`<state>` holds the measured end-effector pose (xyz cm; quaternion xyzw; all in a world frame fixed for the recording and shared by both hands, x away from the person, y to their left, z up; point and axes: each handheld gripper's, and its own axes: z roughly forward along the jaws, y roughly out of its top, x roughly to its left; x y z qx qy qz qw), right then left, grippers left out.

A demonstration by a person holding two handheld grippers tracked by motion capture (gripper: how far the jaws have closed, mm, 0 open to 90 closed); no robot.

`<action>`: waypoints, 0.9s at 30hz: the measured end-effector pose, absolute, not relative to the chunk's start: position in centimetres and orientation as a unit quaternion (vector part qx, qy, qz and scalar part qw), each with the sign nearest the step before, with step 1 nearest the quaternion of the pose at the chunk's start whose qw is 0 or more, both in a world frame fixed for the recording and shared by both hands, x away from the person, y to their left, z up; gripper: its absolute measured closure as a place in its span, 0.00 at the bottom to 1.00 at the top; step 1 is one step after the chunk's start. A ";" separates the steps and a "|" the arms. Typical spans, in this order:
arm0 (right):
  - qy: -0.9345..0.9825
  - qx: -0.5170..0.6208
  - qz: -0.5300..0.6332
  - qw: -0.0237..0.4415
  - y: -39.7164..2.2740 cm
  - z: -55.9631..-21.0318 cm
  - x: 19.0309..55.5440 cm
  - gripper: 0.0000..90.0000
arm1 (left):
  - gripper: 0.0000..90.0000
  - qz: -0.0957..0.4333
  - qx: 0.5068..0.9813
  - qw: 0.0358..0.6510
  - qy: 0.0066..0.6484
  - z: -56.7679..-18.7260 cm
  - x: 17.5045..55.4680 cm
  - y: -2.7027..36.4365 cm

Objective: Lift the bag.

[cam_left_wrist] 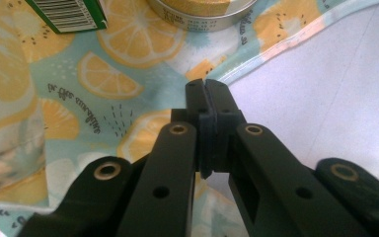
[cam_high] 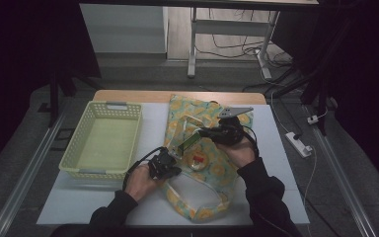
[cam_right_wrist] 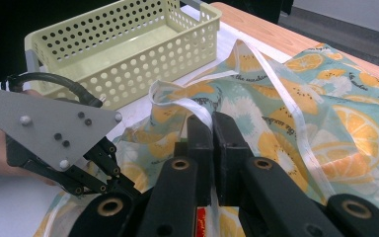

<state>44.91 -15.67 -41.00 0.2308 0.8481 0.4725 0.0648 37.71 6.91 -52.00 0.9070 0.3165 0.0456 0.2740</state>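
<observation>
Scene: A person sat at a white surface [cam_high: 276, 163], a two-jaw gripper in each hand, working over a citrus-print cloth bag [cam_high: 217, 168] that lay spread across the middle of the surface.

Left gripper [cam_high: 170, 159]: Held low at the near left edge of the bag, its jaws were pressed together. In the left gripper view the left gripper's [cam_left_wrist: 208, 91] tips met at the hem where the printed cloth [cam_left_wrist: 113, 79] gave way to bare surface [cam_left_wrist: 335, 89]; whether cloth was caught between them could not be told.

Right gripper [cam_high: 205, 132]: Held over the bag's middle, its jaws were pressed together, pinching the bag's white strap [cam_right_wrist: 197, 111], which looped up between the tips in the right gripper view.

Bag: Open and rumpled, it reached from the far wooden edge of the surface down toward the person's sleeves, its white straps trailing over the cloth.

On the bag: A green carton [cam_high: 190, 142] with a barcode lay between the two grippers, and a round tin [cam_high: 198, 159] sat just beside it; both appeared at the top of the left gripper view, carton [cam_left_wrist: 69, 15] to the left of tin [cam_left_wrist: 202, 12].

Basket: A pale yellow perforated basket [cam_high: 79, 148] stood on the left of the surface, just beside the bag, also seen behind the strap in the right gripper view [cam_right_wrist: 128, 49].
</observation>
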 end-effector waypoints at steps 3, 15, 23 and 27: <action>0.848 0.232 0.473 0.065 -15.7 -41.0 44.9 0.97 | 0.99 0.051 0.906 0.280 0.312 -51.7 37.7 7.1; 0.846 0.229 0.476 0.070 -15.7 -40.7 44.8 0.99 | 0.99 0.047 0.884 0.334 0.323 -48.6 37.1 7.7; 0.845 0.222 0.481 0.075 -15.6 -39.9 44.6 0.99 | 0.99 0.036 0.870 0.372 0.320 -46.9 37.1 8.3; 0.846 0.220 0.480 0.077 -15.4 -39.6 44.6 0.99 | 0.99 0.032 0.864 0.388 0.320 -45.8 37.2 8.8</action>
